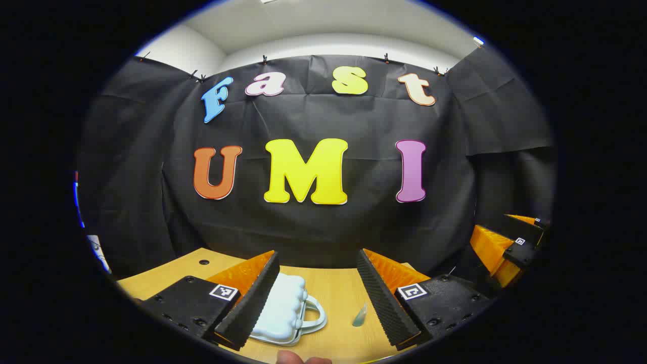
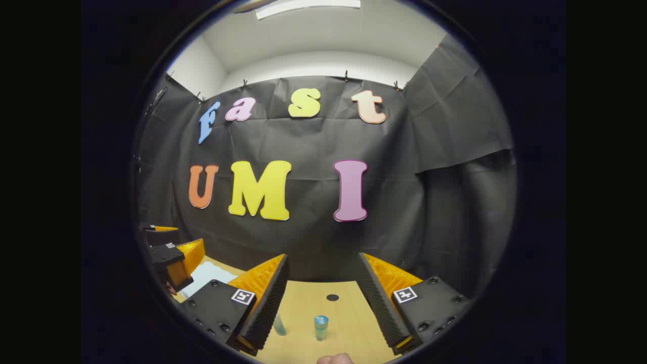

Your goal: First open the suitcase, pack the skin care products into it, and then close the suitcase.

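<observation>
White closed suitcase (image 1: 283, 308) between the wide-open, empty left gripper (image 1: 317, 296); blue-capped bottle (image 2: 321, 327) before the wide-open, empty right gripper (image 2: 323, 298).

Wooden table (image 1: 338, 290): closed white suitcase (image 1: 283, 311) lying flat at 9 o'clock, pale green tube (image 1: 360, 316) at 3, apart; blue-capped bottle (image 2: 321, 327) upright.

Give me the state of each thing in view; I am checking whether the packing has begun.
suitcase: closed, lying flat on the table, handle toward the bottle side
left claw: open, holding nothing, above the table
right claw: open, holding nothing
small blue-capped bottle: upright on the table, not packed
tube: on the table beside the suitcase, apart from it
table: bearing suitcase and products
</observation>
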Action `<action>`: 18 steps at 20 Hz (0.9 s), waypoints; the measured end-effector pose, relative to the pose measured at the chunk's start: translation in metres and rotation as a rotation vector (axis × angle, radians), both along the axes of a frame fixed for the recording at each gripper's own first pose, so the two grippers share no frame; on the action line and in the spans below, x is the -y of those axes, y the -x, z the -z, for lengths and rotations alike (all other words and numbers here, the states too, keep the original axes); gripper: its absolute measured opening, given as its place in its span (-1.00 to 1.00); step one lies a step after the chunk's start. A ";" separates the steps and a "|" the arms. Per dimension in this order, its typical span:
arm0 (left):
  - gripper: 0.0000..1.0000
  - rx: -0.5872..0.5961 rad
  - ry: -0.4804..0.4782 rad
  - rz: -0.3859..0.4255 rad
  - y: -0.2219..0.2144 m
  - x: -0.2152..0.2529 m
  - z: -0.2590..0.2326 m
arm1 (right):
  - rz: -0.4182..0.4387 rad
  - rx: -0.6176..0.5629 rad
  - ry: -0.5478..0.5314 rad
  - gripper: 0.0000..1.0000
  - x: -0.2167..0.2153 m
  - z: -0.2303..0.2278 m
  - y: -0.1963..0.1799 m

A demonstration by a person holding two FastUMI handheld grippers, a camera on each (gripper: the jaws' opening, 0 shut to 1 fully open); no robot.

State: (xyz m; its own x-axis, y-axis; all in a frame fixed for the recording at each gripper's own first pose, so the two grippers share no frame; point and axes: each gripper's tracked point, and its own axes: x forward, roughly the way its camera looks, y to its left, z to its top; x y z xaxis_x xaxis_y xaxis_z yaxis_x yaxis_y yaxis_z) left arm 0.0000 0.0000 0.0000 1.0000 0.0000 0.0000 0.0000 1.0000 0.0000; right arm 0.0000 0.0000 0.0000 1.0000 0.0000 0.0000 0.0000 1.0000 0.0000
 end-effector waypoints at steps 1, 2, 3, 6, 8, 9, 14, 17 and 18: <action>0.97 0.001 -0.003 -0.003 0.000 0.000 0.000 | 0.002 0.000 -0.005 0.61 0.002 0.000 -0.001; 0.97 0.002 -0.006 -0.005 0.000 0.001 -0.001 | 0.005 -0.002 -0.007 0.61 0.004 0.000 -0.002; 0.97 -0.003 -0.005 -0.006 -0.001 0.000 0.000 | 0.007 -0.004 -0.009 0.60 0.006 0.000 -0.002; 0.96 -0.021 -0.007 0.013 -0.001 0.002 0.003 | -0.001 -0.008 -0.010 0.60 0.005 0.001 -0.002; 0.97 -0.038 -0.026 0.026 -0.002 0.005 0.007 | -0.006 -0.016 -0.006 0.61 0.006 0.003 0.000; 0.96 -0.053 -0.024 0.049 -0.001 0.014 0.013 | -0.007 -0.017 -0.008 0.61 0.006 0.002 0.000; 0.96 -0.076 -0.050 0.066 0.002 0.018 0.019 | 0.001 -0.019 0.011 0.61 0.016 0.005 0.001; 0.97 -0.097 -0.070 0.085 0.000 0.020 0.028 | 0.007 -0.030 0.019 0.61 0.023 0.011 0.002; 0.96 -0.109 -0.094 0.108 -0.002 0.024 0.032 | 0.013 -0.029 0.032 0.59 0.026 0.012 0.001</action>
State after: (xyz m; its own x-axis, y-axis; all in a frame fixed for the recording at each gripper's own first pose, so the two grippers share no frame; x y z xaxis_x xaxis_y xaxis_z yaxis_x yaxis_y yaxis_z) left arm 0.0022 -0.0235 -0.0322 0.9883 -0.1023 -0.1135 0.1125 0.9897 0.0880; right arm -0.0009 -0.0257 -0.0122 0.9995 -0.0136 -0.0292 0.0127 0.9994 -0.0321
